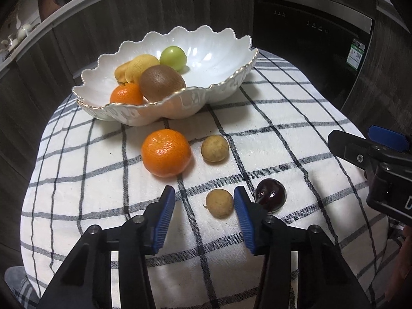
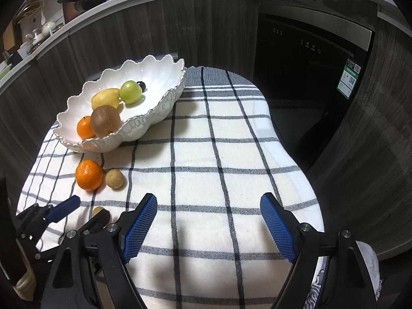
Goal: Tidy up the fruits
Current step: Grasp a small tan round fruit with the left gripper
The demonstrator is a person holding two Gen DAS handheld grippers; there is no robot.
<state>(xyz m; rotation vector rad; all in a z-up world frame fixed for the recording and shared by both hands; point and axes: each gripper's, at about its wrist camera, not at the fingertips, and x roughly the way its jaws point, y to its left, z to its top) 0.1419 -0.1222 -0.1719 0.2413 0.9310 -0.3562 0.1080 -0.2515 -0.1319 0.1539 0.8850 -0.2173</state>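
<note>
While the left gripper hangs low over the checked cloth, its jaws stand spread and empty, with the near longan lying between the blue pads, closer to the right one and apparently untouched. A dark plum sits just beside that pad on the outside. Farther on lie a mandarin and a 2nd longan, near each other, and behind them the scalloped white bowl holds 5 fruits, among them a kiwi and a green one.

From the right wrist, the right gripper is spread wide over bare cloth, gripping nothing, well apart from every fruit.

This looks like the pick-up step for the near longan. The next move calls for shifting slightly right to centre it, lowering, then a gentle close without nudging the plum.
</note>
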